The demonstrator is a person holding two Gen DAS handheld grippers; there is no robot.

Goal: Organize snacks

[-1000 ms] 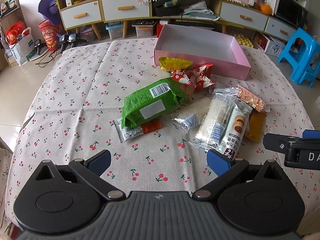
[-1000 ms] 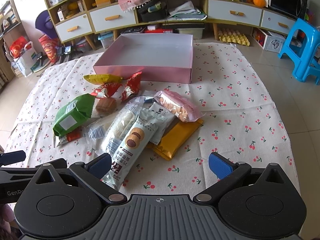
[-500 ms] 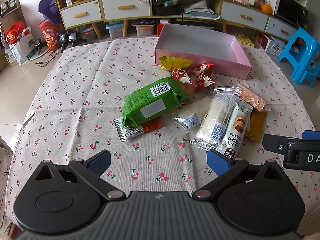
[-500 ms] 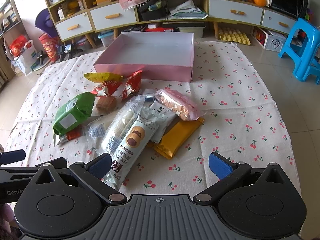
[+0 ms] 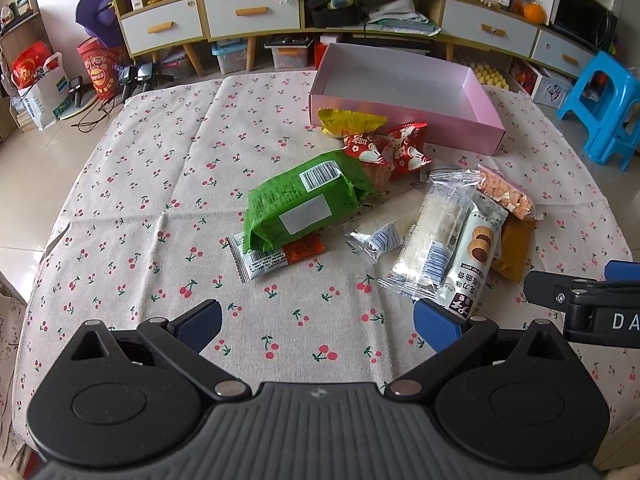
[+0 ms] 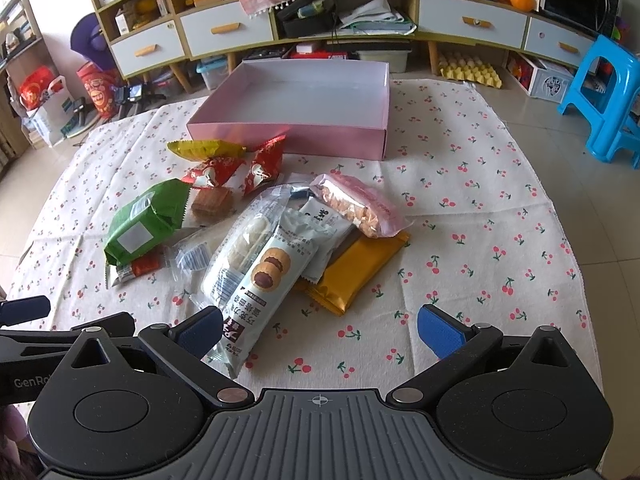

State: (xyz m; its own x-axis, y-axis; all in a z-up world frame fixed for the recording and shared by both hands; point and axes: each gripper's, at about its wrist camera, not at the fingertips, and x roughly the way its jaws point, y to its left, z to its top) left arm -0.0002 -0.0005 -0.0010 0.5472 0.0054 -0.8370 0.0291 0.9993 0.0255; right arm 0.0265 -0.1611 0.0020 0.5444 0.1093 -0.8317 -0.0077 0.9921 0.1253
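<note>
A pile of snack packs lies on the cherry-print tablecloth [image 5: 168, 184]: a green pack [image 5: 304, 204] [image 6: 146, 220], a cookie pack with chocolate rounds [image 5: 474, 256] [image 6: 266, 276], a clear wafer pack [image 5: 434, 236], a gold pack [image 6: 356, 272], a pink-edged cracker bag [image 6: 358, 206], red packs [image 5: 384, 148] and a yellow pack [image 5: 348, 120]. An empty pink box [image 5: 404, 84] [image 6: 304, 100] stands behind them. My left gripper [image 5: 318, 322] is open and empty, in front of the pile. My right gripper [image 6: 318, 326] is open and empty, its left finger beside the cookie pack's end.
A low shelf unit with drawers [image 6: 472, 20] runs along the back of the room. A blue plastic stool [image 6: 612, 100] stands on the floor at the right. Bags and boxes [image 5: 40, 84] sit on the floor at the left.
Both grippers have moved slightly forward toward the pile. Nothing was picked up or shifted.
</note>
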